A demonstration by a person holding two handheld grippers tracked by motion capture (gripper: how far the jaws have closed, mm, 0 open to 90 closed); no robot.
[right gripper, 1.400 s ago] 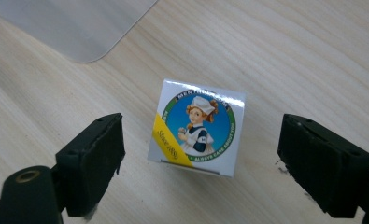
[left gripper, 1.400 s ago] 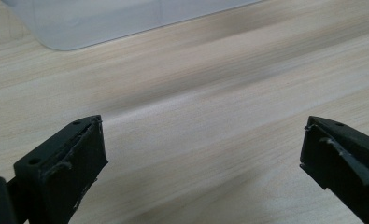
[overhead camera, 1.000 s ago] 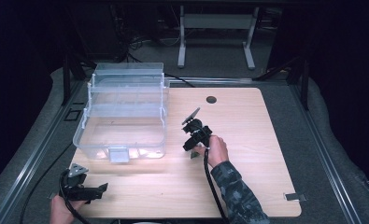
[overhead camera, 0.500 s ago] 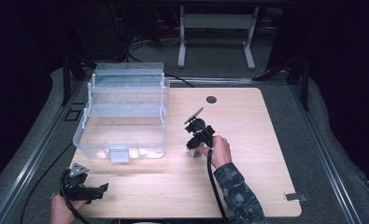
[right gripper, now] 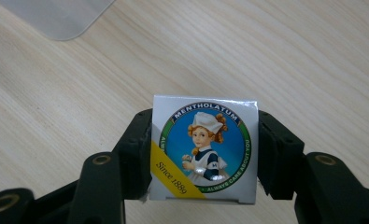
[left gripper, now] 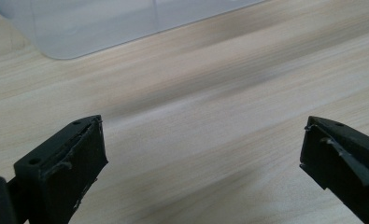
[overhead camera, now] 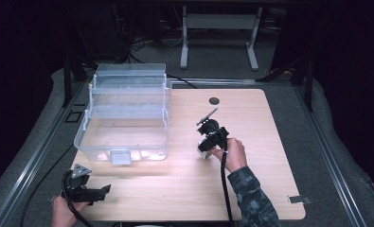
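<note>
Though tiny from above, Mentholatum box [right gripper: 204,150] clamped in right gripper [right gripper: 204,154]; left gripper [left gripper: 201,154] wide open.

You face a light wooden table [overhead camera: 270,142] with rounded corners and 1 dark round hole [overhead camera: 214,100] near its far edge. Grey padded flooring [overhead camera: 326,123] surrounds it. Beyond, a white metal frame [overhead camera: 218,28] with 2 legs stands in a dark, unlit room.
</note>
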